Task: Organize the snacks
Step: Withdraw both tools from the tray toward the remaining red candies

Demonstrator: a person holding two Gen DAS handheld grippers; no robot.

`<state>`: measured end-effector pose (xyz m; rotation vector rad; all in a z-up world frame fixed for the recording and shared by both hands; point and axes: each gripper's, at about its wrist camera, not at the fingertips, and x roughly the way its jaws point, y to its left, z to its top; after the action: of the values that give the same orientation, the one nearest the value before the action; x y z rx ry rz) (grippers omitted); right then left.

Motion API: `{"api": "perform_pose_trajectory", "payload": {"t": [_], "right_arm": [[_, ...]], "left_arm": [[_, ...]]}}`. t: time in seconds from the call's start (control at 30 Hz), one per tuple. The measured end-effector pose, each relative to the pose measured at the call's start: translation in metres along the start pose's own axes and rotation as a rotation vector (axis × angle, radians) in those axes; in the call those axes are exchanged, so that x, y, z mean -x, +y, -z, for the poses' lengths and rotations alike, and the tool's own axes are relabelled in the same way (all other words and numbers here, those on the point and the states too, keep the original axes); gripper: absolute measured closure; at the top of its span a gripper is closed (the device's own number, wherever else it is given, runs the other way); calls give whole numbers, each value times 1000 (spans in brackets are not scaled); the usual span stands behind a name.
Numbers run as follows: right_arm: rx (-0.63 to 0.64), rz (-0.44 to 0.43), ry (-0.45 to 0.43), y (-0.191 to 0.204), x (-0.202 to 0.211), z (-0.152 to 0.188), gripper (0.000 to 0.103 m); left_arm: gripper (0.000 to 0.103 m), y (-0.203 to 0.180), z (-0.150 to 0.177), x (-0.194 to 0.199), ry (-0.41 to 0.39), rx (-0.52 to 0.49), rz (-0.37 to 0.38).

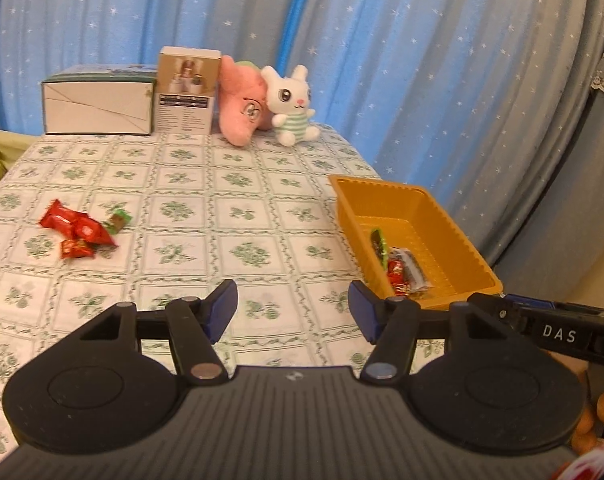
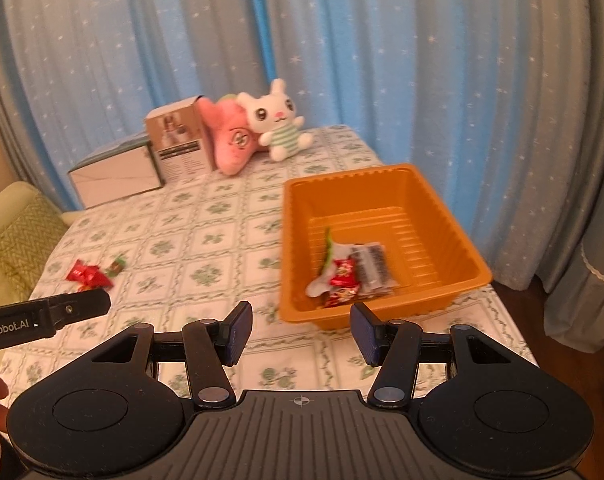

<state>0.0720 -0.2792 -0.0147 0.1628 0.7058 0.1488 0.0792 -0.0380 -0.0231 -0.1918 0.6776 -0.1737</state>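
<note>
Both hand-held grippers hover over the counter [image 1: 205, 184], left [image 1: 293, 312] and right [image 2: 300, 334], each spread wide and holding nothing. Red snacks [image 1: 75, 229] lie far left; others [image 2: 352, 274] sit in the orange tray [image 2: 442, 216].

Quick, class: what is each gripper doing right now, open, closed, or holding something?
Left gripper: open, holding nothing.
Right gripper: open, holding nothing.

tray [image 2: 382, 184] orange | snacks [image 1: 75, 230] red | tablecloth [image 1: 221, 184] green floral
</note>
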Motion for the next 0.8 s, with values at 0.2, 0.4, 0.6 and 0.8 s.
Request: {"api": "perform_pose_trajectory", "payload": {"t": [0.2,0.4,0.6,0.8], "right_arm": [[29,-26,12,17,-3,3,49],[58,-49,21,34,-8,5,49],[88,-82,33,54,-19,5,49],[123,-113,49,78,-35,6,49]], "left_arm": [[35,19,4,15,-45,1,-66],[33,48,5,27,-62,31,-128],[33,76,7,34,-61,27,-199],[33,103,3,34,-58,32,-233]]}}
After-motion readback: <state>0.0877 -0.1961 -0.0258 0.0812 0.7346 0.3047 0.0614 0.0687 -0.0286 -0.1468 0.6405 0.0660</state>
